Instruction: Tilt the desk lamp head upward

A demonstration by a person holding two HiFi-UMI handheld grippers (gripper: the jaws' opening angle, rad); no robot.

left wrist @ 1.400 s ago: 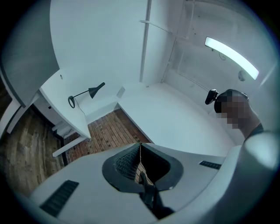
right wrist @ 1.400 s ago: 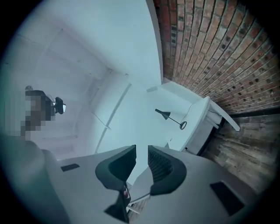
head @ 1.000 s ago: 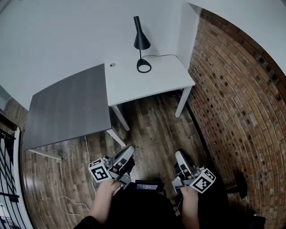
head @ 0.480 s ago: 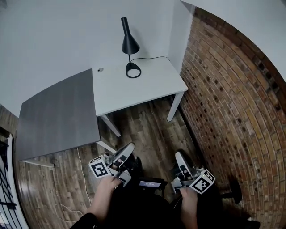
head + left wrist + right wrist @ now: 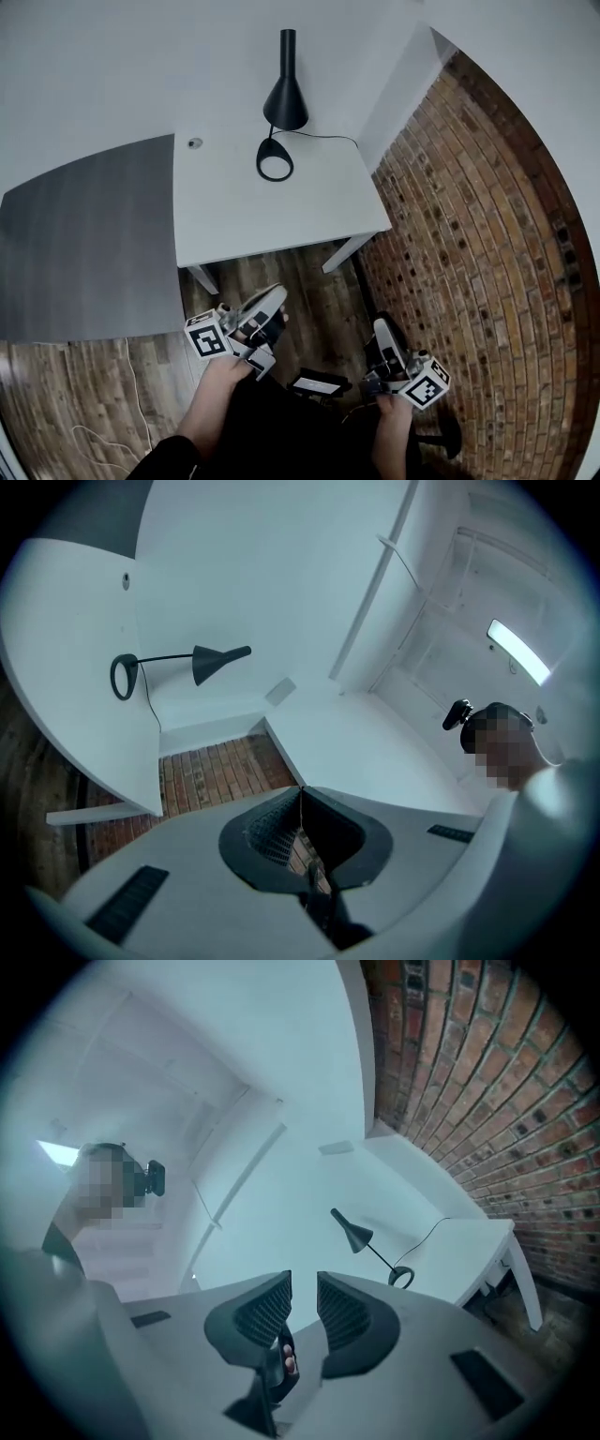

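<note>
A black desk lamp stands at the back of the white table, its cone head pointing down over its ring base. Both grippers are held low near the person's body, well short of the table. My left gripper is shut with nothing in it; in the left gripper view its jaws meet, and the lamp shows far off. My right gripper is open and empty; the right gripper view shows a gap between its jaws, with the lamp beyond them.
A grey table adjoins the white one on the left. A brick wall runs along the right, close to the white table's corner. The lamp cord trails toward the wall. A thin cable lies on the wooden floor.
The person has walked toward the tables: lamp and white table are nearer and larger. Both grippers rode along by the body, jaws unchanged.
</note>
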